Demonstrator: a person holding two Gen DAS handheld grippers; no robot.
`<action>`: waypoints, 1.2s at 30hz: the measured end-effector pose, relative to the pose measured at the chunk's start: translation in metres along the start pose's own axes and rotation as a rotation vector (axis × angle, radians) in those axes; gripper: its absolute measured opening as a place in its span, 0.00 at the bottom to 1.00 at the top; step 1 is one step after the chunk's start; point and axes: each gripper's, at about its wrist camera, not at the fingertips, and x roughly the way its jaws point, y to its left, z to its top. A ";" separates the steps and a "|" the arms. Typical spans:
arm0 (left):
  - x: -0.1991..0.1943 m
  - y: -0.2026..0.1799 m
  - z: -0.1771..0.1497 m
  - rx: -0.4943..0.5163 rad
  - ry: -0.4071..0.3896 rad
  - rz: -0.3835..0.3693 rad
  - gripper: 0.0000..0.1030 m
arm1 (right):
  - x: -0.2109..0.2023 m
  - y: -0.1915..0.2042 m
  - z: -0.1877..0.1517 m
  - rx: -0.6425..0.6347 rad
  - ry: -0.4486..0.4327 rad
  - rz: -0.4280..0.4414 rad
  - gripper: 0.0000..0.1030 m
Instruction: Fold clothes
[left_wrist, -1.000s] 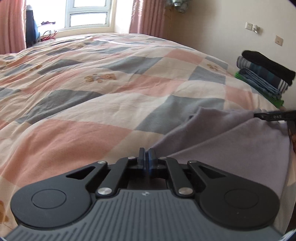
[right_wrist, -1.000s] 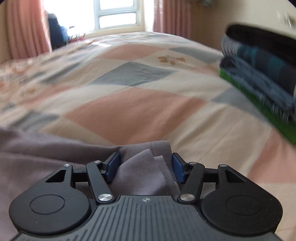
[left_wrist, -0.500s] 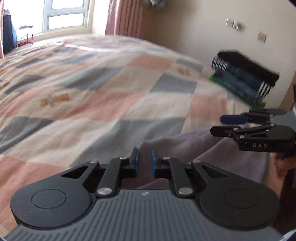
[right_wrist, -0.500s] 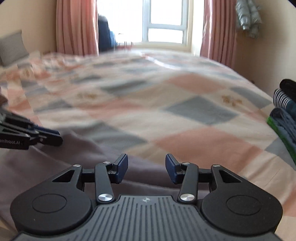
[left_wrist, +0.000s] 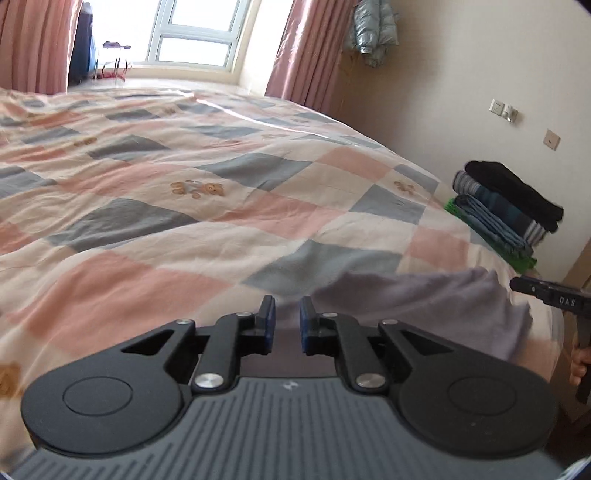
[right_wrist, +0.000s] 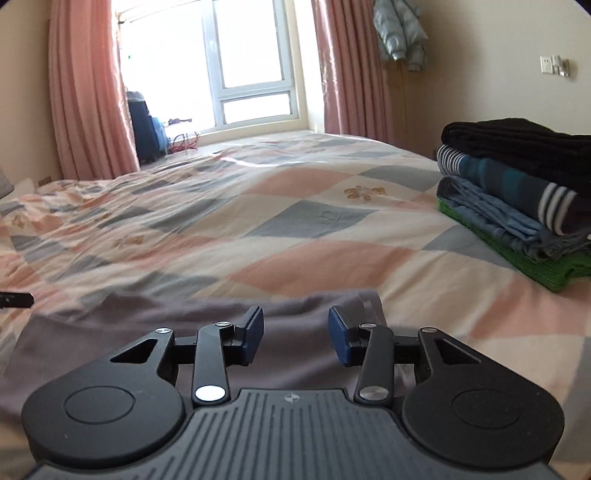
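Observation:
A lilac-grey garment (left_wrist: 424, 302) lies flat on the near edge of the bed, folded over; in the right wrist view the same garment (right_wrist: 155, 332) spreads under and ahead of my fingers. My left gripper (left_wrist: 282, 319) is open with a narrow gap, hovering at the garment's left end, nothing between its pads. My right gripper (right_wrist: 295, 334) is open wider above the garment's right part and holds nothing. Part of the right gripper (left_wrist: 550, 295) shows at the right edge of the left wrist view, with a hand under it.
A checked pink, grey and cream quilt (left_wrist: 184, 221) covers the bed. A stack of folded clothes (right_wrist: 517, 199), black on top and green at the bottom, sits at the bed's right side by the wall. Curtains and a window (right_wrist: 255, 66) stand at the far end.
Both grippers have let go of the lilac garment and opened; it now lies folded on the bed. Both have drawn back and risen, the views tilting up toward the window.

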 end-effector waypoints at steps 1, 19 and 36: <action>-0.006 -0.007 -0.012 0.026 0.002 0.010 0.12 | -0.002 0.001 -0.008 -0.019 0.012 -0.005 0.41; -0.044 -0.050 -0.088 -0.010 0.054 0.094 0.13 | -0.021 0.015 -0.049 0.132 0.002 -0.052 0.47; -0.089 -0.055 -0.112 -0.088 0.137 0.236 0.41 | -0.096 0.045 -0.113 0.503 0.042 0.002 0.66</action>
